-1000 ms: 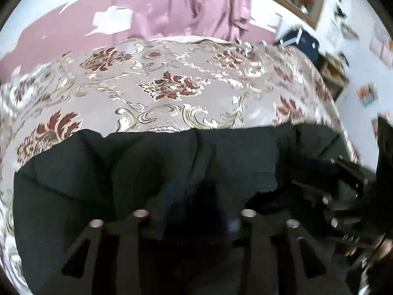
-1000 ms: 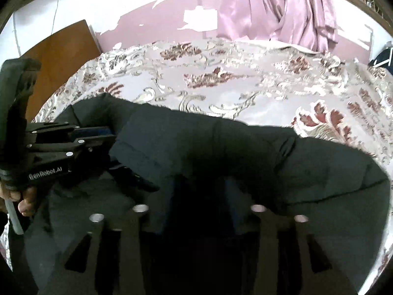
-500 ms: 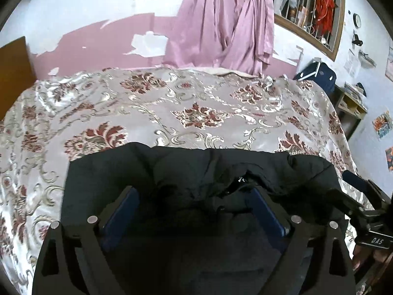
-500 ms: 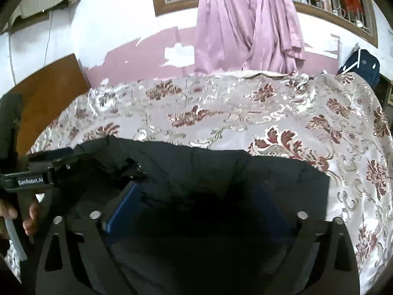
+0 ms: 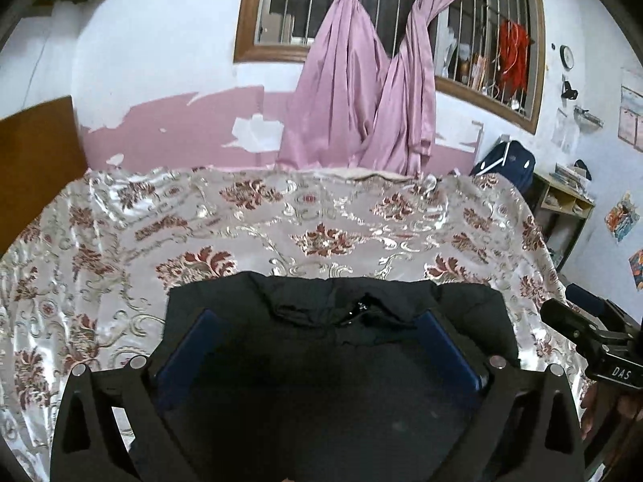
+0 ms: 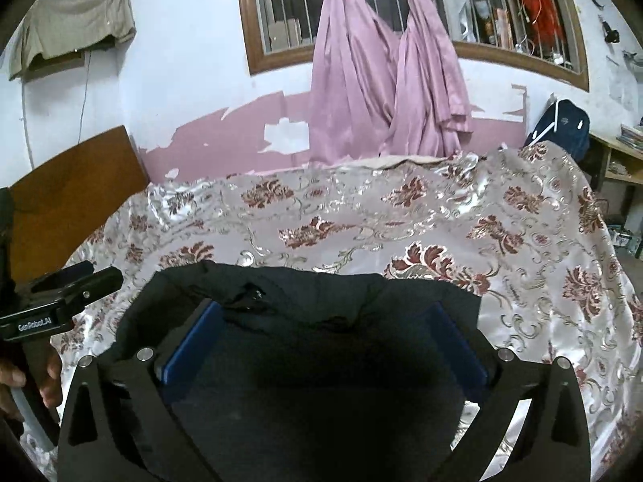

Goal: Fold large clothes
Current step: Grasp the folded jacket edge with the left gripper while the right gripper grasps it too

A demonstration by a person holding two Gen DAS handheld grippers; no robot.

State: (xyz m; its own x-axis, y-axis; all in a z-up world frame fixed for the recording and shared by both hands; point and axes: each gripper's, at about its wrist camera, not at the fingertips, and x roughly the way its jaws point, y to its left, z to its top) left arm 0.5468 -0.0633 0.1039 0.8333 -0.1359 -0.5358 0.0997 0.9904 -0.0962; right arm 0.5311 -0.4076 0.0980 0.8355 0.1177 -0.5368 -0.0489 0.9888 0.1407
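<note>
A: Where does the black garment (image 5: 329, 365) lie?

B: On the bed, over the floral bedspread (image 5: 281, 217), at the near side. It is folded into a compact block. Its far edge runs roughly straight across, with a rumpled collar and zip part near the middle of that edge. The same garment (image 6: 321, 345) shows in the right wrist view, its far right corner ending square against the bedspread (image 6: 442, 217).

A: And the left hand-held gripper (image 5: 321, 341)?

B: Released. Its jaws have just been opening and now stand spread wide, with the blue pads (image 5: 189, 345) apart above the cloth. The garment is seen between them, but they do not press on it.

A: The right hand-held gripper (image 6: 321, 333)?

B: The same: jaws have just been opening, now wide, and one blue pad (image 6: 193, 341) stands clear of the fabric. Nothing is clasped.

A: Can each be seen from the other side?

B: Yes. The right one juts in at the right border of the left wrist view, and the left one at the left border of the right wrist view, with a hand (image 6: 24, 381) on its handle.

A: How much room is there?

B: Beyond the garment's far edge the bedspread lies bare up to the wall with the pink curtains (image 5: 361, 92). To the left stands a wooden headboard (image 6: 68, 193); to the right the bedspread drops over the bed's edge near a dark blue bag (image 6: 562, 124).
</note>
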